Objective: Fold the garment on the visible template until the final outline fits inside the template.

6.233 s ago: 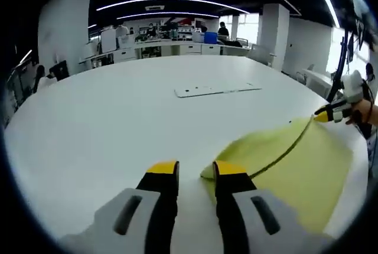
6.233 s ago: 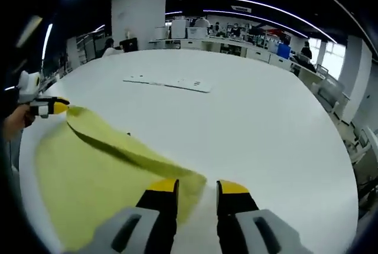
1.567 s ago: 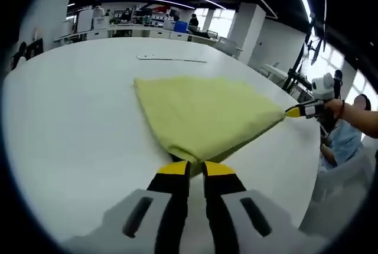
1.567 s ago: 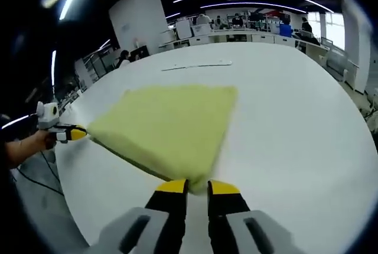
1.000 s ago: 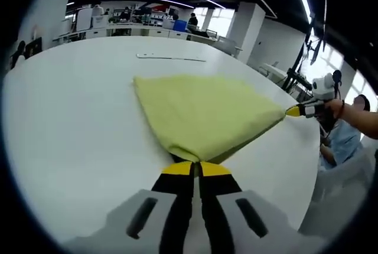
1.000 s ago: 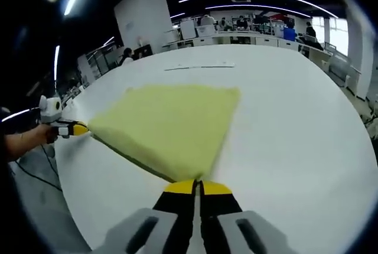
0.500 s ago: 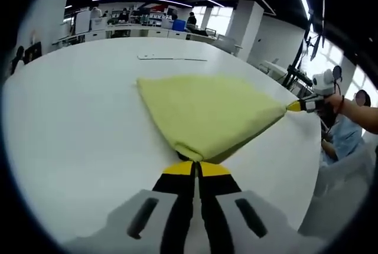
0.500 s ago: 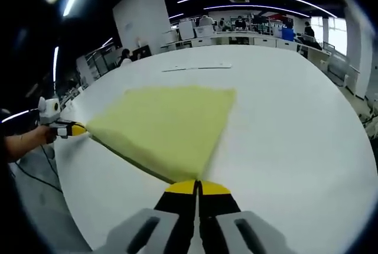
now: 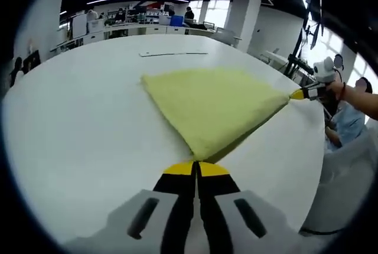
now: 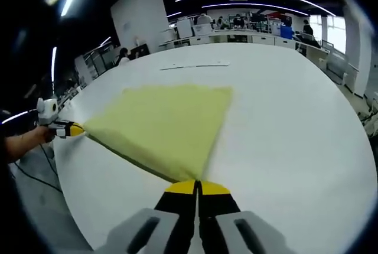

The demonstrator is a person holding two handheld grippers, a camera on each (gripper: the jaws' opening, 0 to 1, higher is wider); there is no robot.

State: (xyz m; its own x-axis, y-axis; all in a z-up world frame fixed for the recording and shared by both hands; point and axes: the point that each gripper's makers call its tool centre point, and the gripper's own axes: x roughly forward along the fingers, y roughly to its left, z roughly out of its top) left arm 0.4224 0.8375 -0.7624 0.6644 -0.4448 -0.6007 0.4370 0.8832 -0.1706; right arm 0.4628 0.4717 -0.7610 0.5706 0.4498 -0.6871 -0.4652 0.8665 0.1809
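A folded yellow garment (image 9: 215, 103) (image 10: 162, 124) lies stretched on the white table (image 9: 82, 112) (image 10: 283, 124). My left gripper (image 9: 195, 167) is shut on its near corner in the left gripper view. My right gripper (image 10: 196, 186) is shut on the opposite near corner in the right gripper view. The right gripper (image 9: 302, 94) also shows at the far right of the left gripper view, pinching the cloth, held by a hand (image 9: 354, 97). The left gripper (image 10: 65, 129) appears at the left of the right gripper view, on the other corner. The near edge between them is pulled taut.
A thin white strip (image 9: 173, 54) (image 10: 195, 65) lies flat on the table beyond the garment. Desks, monitors and people stand in the office behind. A person in light blue (image 9: 348, 133) is at the table's right edge.
Both grippers closed on the garment's near corners about a second ago. Since then the cloth has been pulled tighter and its near edge has straightened.
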